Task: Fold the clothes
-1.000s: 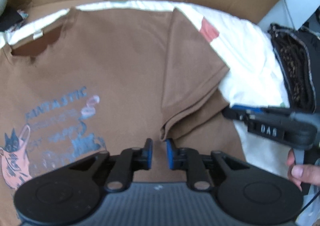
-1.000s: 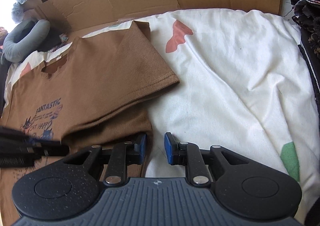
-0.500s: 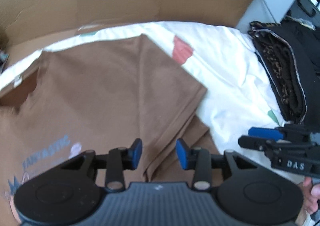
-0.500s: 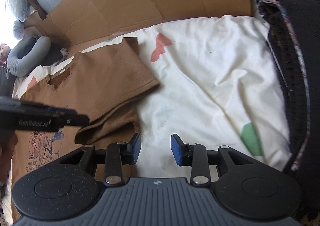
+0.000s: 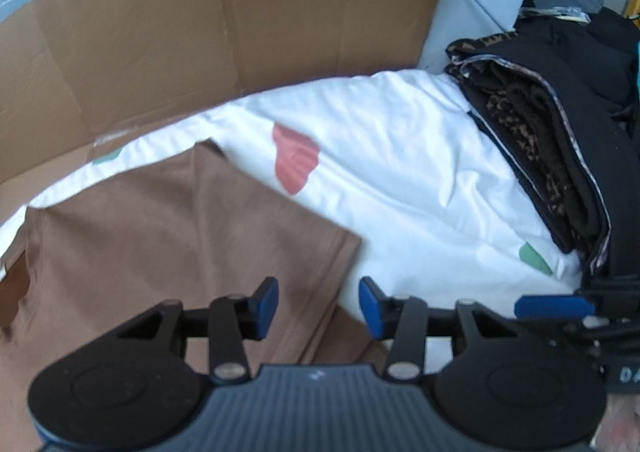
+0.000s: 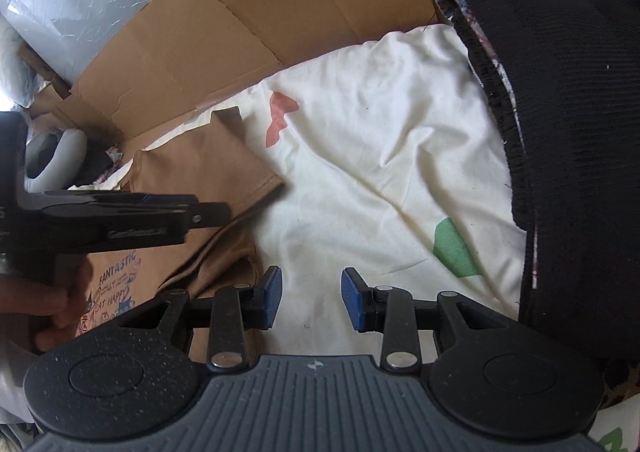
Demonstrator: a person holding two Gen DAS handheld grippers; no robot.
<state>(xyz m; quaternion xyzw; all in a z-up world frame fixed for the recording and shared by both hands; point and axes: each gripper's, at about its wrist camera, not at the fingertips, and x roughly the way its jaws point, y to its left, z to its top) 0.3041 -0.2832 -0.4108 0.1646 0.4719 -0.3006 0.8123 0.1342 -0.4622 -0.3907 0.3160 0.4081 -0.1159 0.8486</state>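
A brown T-shirt [image 5: 168, 236] with a blue cat print lies flat on a white sheet [image 5: 400, 179], its right sleeve folded in over the chest. My left gripper [image 5: 318, 302] hovers above the folded sleeve's hem, its jaws opening with nothing between them. In the right wrist view the same T-shirt [image 6: 224, 163] lies at the left. My right gripper [image 6: 311, 300] is open over the bare sheet [image 6: 380, 155] just right of the shirt's edge, holding nothing. The left gripper [image 6: 216, 211] crosses the right wrist view at the left, with a hand on its handle.
A flattened cardboard sheet [image 5: 208, 23] stands behind the bed. A stack of folded dark clothes [image 5: 552, 139] sits at the right; in the right wrist view the dark stack [image 6: 568, 131] fills the right side. A grey neck pillow [image 6: 60, 155] lies far left.
Both grippers let go of the shirt, opened wider and swung right, away from the print. The folded sleeve stays lying on the chest.
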